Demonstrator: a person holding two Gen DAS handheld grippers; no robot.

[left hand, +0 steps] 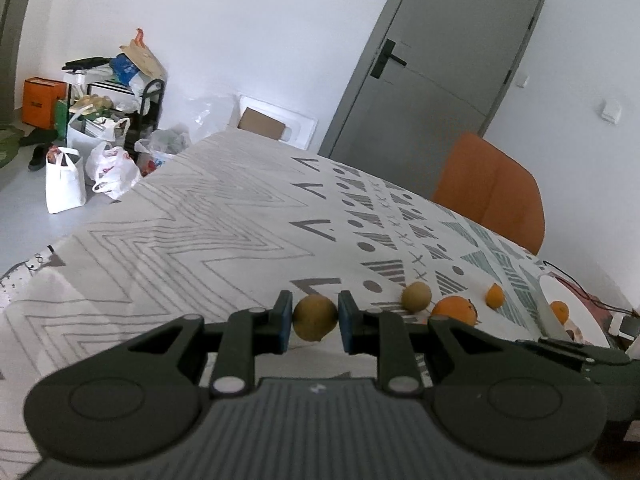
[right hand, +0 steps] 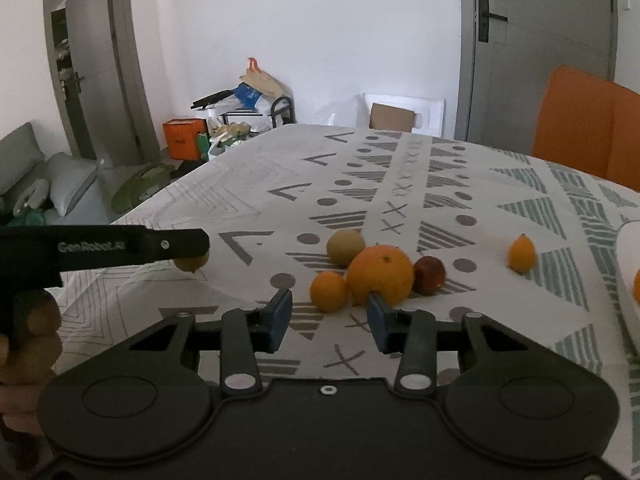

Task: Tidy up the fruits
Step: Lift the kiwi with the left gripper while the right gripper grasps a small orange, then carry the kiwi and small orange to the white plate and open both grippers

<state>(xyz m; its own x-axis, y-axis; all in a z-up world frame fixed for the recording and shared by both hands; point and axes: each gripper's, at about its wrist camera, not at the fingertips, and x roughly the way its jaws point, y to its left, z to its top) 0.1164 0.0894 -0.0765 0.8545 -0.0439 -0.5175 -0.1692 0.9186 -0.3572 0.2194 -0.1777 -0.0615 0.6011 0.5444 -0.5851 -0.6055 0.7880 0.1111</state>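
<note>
My left gripper [left hand: 315, 317] is shut on a brown-yellow round fruit [left hand: 315, 317], held just above the patterned tablecloth [left hand: 200, 232]; it also shows at the left of the right wrist view [right hand: 192, 263]. My right gripper [right hand: 329, 316] is open and empty, just in front of a cluster: a small orange [right hand: 329, 291], a big orange [right hand: 380, 274], a brown kiwi-like fruit [right hand: 345, 247] and a red fruit [right hand: 429, 275]. A small orange fruit [right hand: 521, 253] stands apart to the right. A white plate [right hand: 628, 252] at the right edge holds an orange piece.
An orange chair [right hand: 584, 128] stands behind the table at the right. A grey door [left hand: 432, 64] is beyond. Bags and a cluttered shelf [left hand: 100, 120] sit on the floor past the table's far-left corner. Cables [left hand: 580, 292] lie near the plate.
</note>
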